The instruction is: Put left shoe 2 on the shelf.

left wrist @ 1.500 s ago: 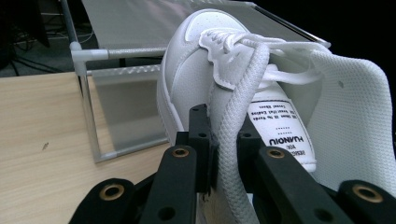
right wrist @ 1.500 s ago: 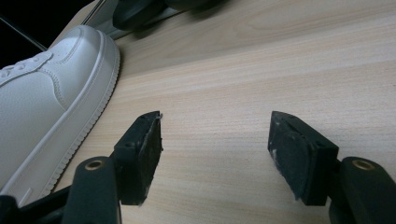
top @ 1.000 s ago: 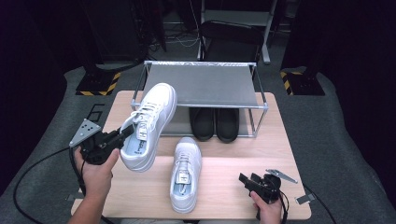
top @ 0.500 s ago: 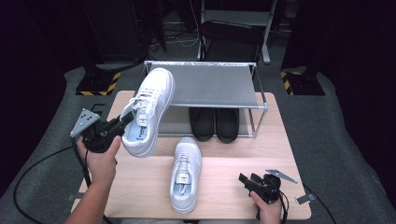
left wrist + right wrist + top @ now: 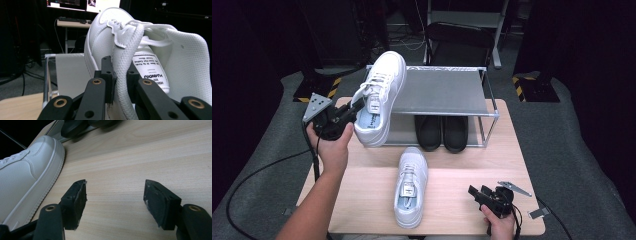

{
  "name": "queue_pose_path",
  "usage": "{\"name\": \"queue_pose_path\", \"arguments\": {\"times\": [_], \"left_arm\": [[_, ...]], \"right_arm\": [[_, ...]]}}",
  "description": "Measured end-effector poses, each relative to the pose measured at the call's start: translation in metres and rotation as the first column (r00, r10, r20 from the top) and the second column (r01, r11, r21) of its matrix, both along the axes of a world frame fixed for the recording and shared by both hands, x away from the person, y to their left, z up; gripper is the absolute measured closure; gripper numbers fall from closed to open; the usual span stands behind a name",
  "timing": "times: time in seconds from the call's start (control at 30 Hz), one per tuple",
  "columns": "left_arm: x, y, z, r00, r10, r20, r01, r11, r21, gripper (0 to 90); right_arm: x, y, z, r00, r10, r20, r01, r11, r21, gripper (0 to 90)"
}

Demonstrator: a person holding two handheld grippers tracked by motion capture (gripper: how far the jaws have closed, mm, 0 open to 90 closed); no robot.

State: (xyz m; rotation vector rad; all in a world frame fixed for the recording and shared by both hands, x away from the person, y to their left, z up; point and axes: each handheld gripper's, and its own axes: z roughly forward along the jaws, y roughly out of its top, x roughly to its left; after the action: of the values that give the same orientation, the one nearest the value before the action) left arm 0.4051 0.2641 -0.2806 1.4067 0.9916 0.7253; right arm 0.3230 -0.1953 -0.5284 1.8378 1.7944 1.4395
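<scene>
My left gripper (image 5: pixel 354 108) is shut on the collar edge of a white sneaker (image 5: pixel 380 97), which hangs in the air with its toe over the left end of the metal shoe rack's top shelf (image 5: pixel 442 92). In the left gripper view the padded collar (image 5: pixel 121 82) is pinched between the two black jaws, the sneaker (image 5: pixel 107 32) rising beyond them. The second white sneaker (image 5: pixel 410 185) lies on the wooden table (image 5: pixel 462 165), toe pointing away. My right gripper (image 5: pixel 478 195) rests low at the table's front right, open, with bare wood between its fingers (image 5: pixel 75 202) and the second sneaker (image 5: pixel 27 180) at its left.
A pair of black shoes (image 5: pixel 442 131) stands under the rack's shelf on the lower level. A small grey metal piece (image 5: pixel 514 188) lies by the right gripper near the table's right edge. Cables trail off the table's left side.
My left gripper has lifted the white sneaker up and away toward the rack, so its toe now reaches over the shelf's left end. The right gripper and the other sneaker have stayed put.
</scene>
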Motion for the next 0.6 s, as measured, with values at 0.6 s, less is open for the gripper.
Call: {"name": "queue_pose_path", "arguments": {"times": [0.6], "left_arm": [[0.048,-0.042,0.021,0.9994,-0.028,0.021,0.027,0.9996,0.01,82.2]], "right_arm": [[0.0,-0.003,0.0,0.9998,-0.019,-0.01,0.019,0.9994,0.029,34.8]]}}
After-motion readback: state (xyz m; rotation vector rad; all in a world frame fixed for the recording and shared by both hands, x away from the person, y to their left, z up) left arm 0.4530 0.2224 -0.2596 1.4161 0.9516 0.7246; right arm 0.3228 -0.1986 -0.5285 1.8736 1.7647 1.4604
